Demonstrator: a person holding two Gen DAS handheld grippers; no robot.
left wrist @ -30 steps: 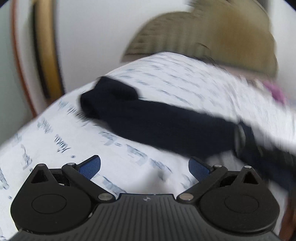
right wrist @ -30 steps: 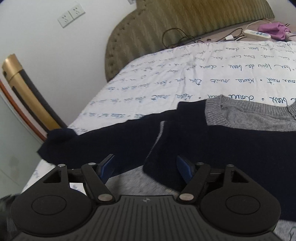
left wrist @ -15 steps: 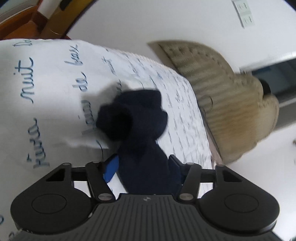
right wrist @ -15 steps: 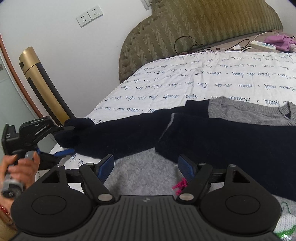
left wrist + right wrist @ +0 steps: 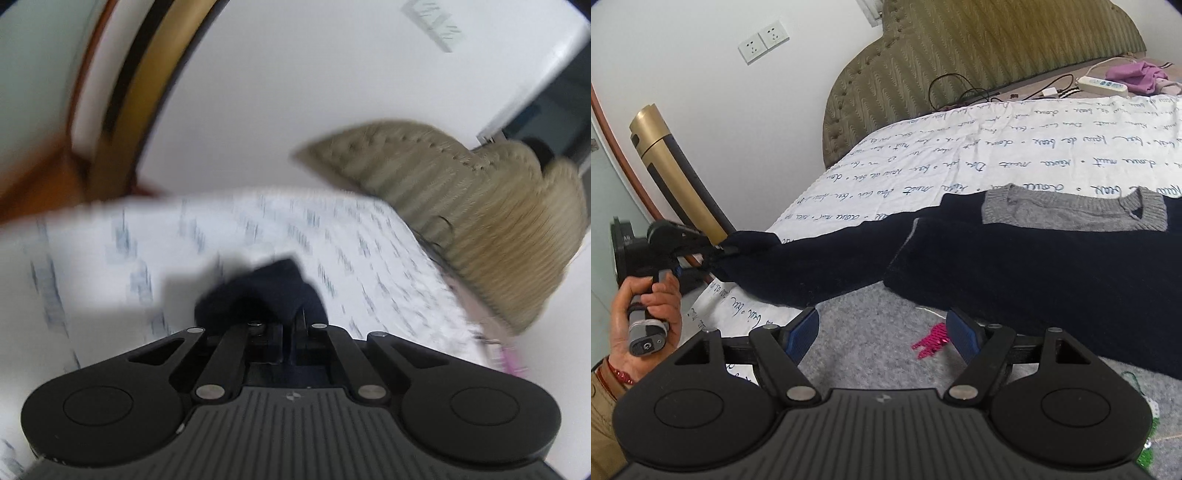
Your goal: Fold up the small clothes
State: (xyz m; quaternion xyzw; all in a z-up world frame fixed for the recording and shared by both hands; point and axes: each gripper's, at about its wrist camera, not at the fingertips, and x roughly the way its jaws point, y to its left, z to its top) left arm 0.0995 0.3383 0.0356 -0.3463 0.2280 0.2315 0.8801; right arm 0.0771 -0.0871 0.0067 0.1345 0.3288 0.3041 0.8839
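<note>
A small navy and grey knit sweater [image 5: 1052, 258] lies flat on the bed, grey collar [image 5: 1075, 212] toward the headboard. Its navy sleeve [image 5: 812, 262] stretches out to the left. My left gripper [image 5: 290, 326] is shut on the sleeve cuff [image 5: 266, 291]; in the right wrist view this gripper [image 5: 720, 253] holds the cuff at the bed's left edge. My right gripper [image 5: 882, 332] is open and empty, hovering over the grey lower part [image 5: 871, 332] of the sweater, near a pink motif [image 5: 931, 341].
The white sheet [image 5: 960, 162] with blue script covers the bed. An olive padded headboard [image 5: 979, 66] stands behind. A power strip [image 5: 1102, 84], cables and a purple cloth [image 5: 1137, 75] lie at the far right. A gold and black post [image 5: 679, 177] stands left of the bed.
My left gripper has closed on the sleeve cuff and swung its view upward. The sleeve now lies pulled straight to the left. The right gripper has stayed open and pulled back slightly.
</note>
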